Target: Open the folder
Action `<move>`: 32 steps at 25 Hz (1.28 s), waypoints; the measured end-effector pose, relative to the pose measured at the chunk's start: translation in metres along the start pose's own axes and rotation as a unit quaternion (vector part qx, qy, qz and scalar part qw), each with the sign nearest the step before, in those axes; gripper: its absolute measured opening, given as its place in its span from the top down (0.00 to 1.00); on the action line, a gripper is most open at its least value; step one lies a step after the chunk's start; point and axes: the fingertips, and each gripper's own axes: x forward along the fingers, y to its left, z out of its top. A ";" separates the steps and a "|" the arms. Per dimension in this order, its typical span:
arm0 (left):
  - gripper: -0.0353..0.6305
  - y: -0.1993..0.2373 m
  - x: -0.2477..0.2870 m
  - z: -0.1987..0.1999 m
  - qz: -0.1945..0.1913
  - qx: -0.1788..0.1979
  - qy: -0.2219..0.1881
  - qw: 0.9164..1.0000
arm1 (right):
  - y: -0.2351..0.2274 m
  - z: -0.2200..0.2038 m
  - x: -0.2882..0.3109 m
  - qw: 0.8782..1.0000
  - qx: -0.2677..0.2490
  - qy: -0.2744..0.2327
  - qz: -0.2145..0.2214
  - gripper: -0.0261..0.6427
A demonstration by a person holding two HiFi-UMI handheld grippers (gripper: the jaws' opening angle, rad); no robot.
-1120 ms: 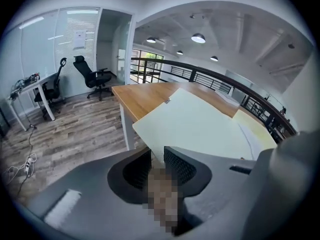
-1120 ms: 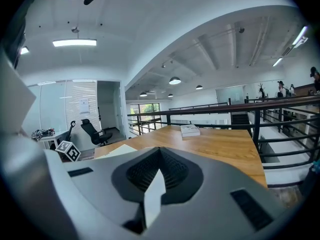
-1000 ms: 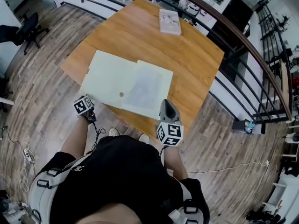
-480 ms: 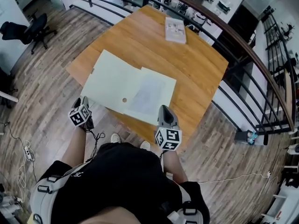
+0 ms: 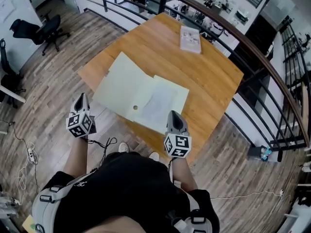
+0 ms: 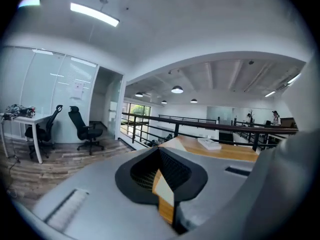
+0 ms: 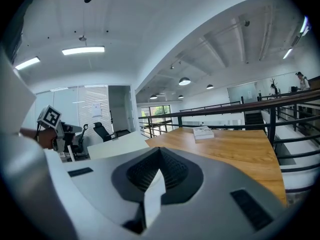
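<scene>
The pale yellow-green folder lies open and flat on the wooden table, with a white sheet on its right half. My left gripper hangs off the table's near-left edge, lifted clear of the folder, its jaws shut on nothing. In its own view the left gripper looks level across the table top. My right gripper hovers at the folder's near-right edge, jaws together, with nothing seen between them. The right gripper points over the table, and the folder shows to its left.
A closed book lies at the table's far edge. A dark railing runs behind and to the right of the table. Office chairs stand on the wood floor to the far left. Cables trail on the floor near the person's feet.
My left gripper has risen from beside the folder's near-left corner and now points nearly level. The right gripper has stayed at the folder's near edge. The folder lies open throughout.
</scene>
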 end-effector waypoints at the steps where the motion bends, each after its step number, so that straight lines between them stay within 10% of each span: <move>1: 0.94 -0.008 -0.003 0.009 -0.010 0.005 -0.010 1.000 | 0.000 0.001 -0.001 1.000 -0.001 -0.001 0.001 0.95; 19: 0.94 -0.166 -0.017 0.014 -0.175 0.114 -0.023 0.978 | -0.028 0.048 -0.040 0.994 -0.019 -0.090 -0.063 0.95; 32: 0.94 -0.167 -0.014 0.005 -0.184 0.112 -0.007 0.977 | -0.037 0.047 -0.044 0.993 -0.016 -0.090 -0.081 0.95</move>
